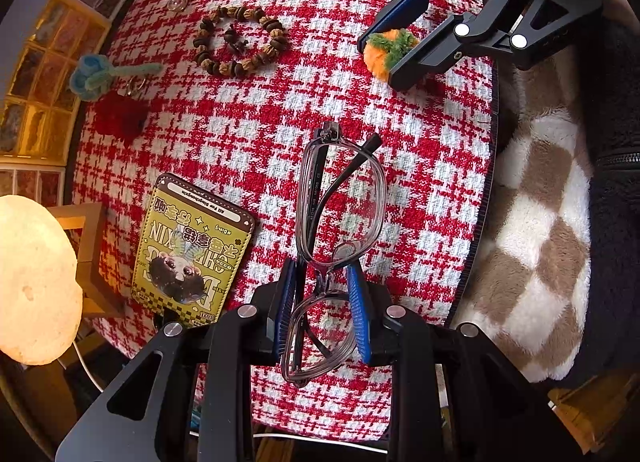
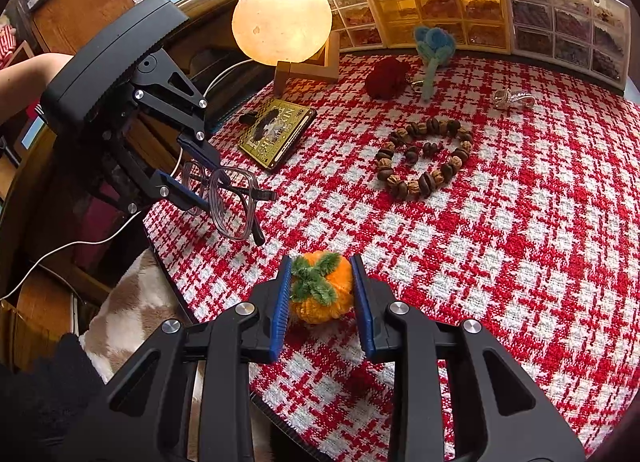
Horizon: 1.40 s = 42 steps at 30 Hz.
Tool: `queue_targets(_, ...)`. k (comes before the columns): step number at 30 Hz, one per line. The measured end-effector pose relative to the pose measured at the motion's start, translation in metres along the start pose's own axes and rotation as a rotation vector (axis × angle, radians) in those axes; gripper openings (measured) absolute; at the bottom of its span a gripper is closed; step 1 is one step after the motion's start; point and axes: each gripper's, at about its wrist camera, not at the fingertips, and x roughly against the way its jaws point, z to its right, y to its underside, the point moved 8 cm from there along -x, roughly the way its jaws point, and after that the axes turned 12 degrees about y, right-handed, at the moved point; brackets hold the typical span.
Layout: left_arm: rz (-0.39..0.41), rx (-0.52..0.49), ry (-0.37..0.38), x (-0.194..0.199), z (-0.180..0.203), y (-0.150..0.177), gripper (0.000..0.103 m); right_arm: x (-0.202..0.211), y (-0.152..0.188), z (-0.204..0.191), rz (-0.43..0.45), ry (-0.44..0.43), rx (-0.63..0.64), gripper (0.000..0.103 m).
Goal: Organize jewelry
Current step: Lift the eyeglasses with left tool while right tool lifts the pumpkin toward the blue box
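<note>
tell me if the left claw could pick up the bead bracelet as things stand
Probably not yet: the left claw is shut on the glasses. The cloth path to the bead bracelet looks clear otherwise.

1. A home, at a craft or hobby corner set up on a table under a red-and-white houndstooth cloth [image 2: 500, 242]
2. Clear compartment boxes [image 2: 440, 7] full of sorted beads line the far edge
3. A glowing moon lamp [image 2: 282, 19] sits on a wooden stand, its white cable trailing off
4. A plush brown-and-white checked blanket [image 1: 536, 246] lies beside the table
5. Wooden furniture [image 2: 92, 1] piled with boxes and papers stands behind
</note>
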Motion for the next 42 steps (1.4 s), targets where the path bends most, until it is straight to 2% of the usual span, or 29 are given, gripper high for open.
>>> queue_targets(6,0.018,-0.001,-0.002,0.020,0.000,0.000,0.027,0.012,-0.014,0.008,0.037,0.016,-0.005,0.029)
queue_targets(19,0.069,-0.015,-0.115,0.083,-0.024,-0.025,0.027,0.030,-0.051,0.026,0.100,0.041,-0.015,0.029)
queue_targets(28,0.093,-0.014,-0.172,0.111,-0.038,-0.043,0.027,0.044,-0.085,0.035,0.150,0.043,-0.038,0.029)
queue_targets(36,0.116,-0.011,-0.198,0.147,-0.063,-0.057,0.027,0.063,-0.125,0.049,0.200,0.064,-0.027,0.029)
queue_targets(42,0.139,-0.021,-0.246,0.184,-0.087,-0.074,0.027,0.084,-0.148,0.070,0.236,0.080,-0.052,0.029)
